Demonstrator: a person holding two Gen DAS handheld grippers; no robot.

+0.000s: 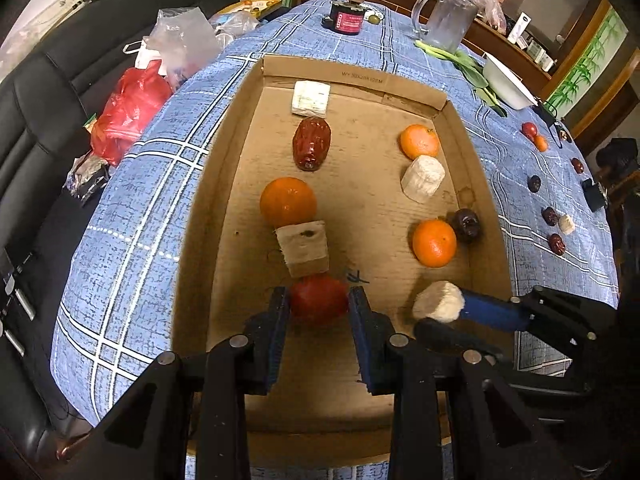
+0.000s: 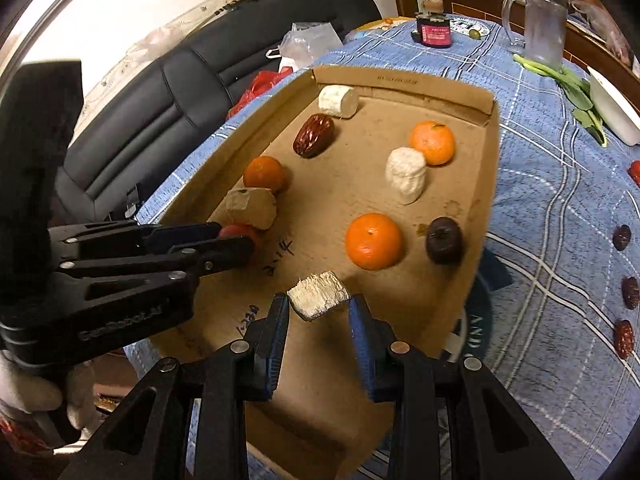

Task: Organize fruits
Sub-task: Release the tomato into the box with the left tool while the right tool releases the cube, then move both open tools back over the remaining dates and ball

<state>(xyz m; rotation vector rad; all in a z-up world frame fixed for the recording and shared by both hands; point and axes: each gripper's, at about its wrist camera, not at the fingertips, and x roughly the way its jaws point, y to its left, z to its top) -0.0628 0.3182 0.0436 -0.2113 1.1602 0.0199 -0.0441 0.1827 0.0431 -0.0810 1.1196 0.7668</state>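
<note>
Smooth red round fruit (image 1: 318, 300): pinched in left gripper (image 1: 319, 305) jaws over brown cardboard tray (image 1: 192, 240). Right gripper (image 2: 319, 307) jaws pinch fibrous white sugarcane chunk (image 2: 318, 294).

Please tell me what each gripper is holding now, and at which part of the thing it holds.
Left gripper: a red fruit, clamped across its two sides. Right gripper: a white fibrous chunk, clamped across its two side faces.

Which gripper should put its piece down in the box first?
Probably the left gripper: its red fruit hangs just past the tan chunk, ending that row in the cardboard box. The right gripper holds its white chunk over bare floor.
</note>
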